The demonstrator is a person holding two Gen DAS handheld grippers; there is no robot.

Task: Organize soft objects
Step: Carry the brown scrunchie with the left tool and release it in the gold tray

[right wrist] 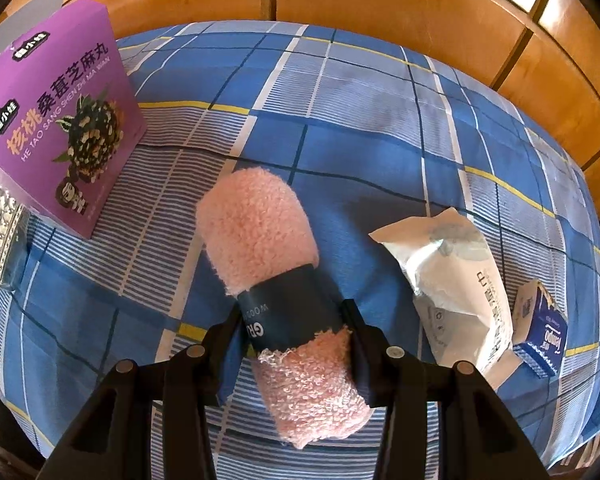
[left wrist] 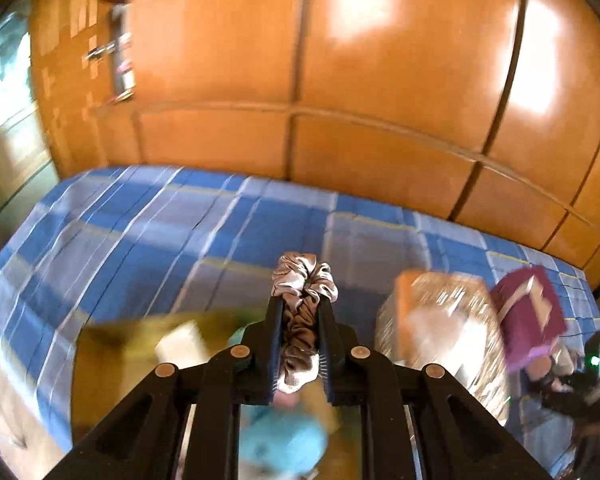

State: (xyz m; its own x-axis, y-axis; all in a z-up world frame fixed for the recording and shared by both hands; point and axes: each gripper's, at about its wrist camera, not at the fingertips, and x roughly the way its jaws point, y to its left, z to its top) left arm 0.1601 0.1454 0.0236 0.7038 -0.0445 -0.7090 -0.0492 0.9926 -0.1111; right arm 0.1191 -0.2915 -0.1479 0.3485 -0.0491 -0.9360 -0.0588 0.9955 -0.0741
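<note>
left gripper [left wrist: 300, 312] fingers clamped on crumpled beige satin scrunchie [left wrist: 303, 292], carried above blue plaid bed [left wrist: 140, 232]. right gripper [right wrist: 296, 332] fingers pinching rolled pink fleecy towel [right wrist: 260, 232] at its dark paper band, resting on bed; purple box [right wrist: 56, 120] at 10 o'clock.
</note>
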